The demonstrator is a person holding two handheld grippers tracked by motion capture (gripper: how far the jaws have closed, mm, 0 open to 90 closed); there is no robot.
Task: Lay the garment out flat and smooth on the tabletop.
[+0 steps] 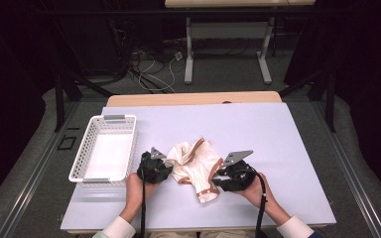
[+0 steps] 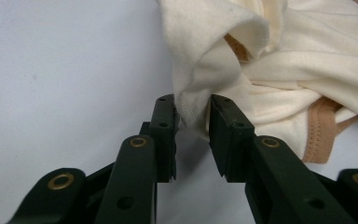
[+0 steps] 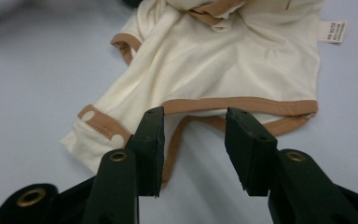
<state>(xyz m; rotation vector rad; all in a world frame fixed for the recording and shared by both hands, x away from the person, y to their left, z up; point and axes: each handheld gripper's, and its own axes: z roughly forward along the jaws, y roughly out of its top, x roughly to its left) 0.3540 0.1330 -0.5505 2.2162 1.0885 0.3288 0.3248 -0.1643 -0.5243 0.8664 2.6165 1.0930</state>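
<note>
A cream garment point(image 1: 196, 163) with tan trim lies crumpled near the middle of the table. My left gripper point(image 1: 155, 168) sits at its left edge. In the left gripper view, the left gripper point(image 2: 193, 99) has its jaws pinched on a raised fold of the garment point(image 2: 307, 70). My right gripper point(image 1: 230, 176) is at the garment's right side. In the right gripper view, the right gripper point(image 3: 196, 114) stands open just short of the tan hem point(image 3: 242, 105) of the garment point(image 3: 223, 65), holding nothing. A snap tab point(image 3: 98, 123) lies beside its left jaw.
An empty white slotted basket point(image 1: 104, 119) stands at the left of the pale table point(image 1: 278, 148), close to my left gripper. A white label point(image 3: 332, 31) is sewn to the garment's far corner. Behind the table are a wooden strip, floor cables and another table's legs.
</note>
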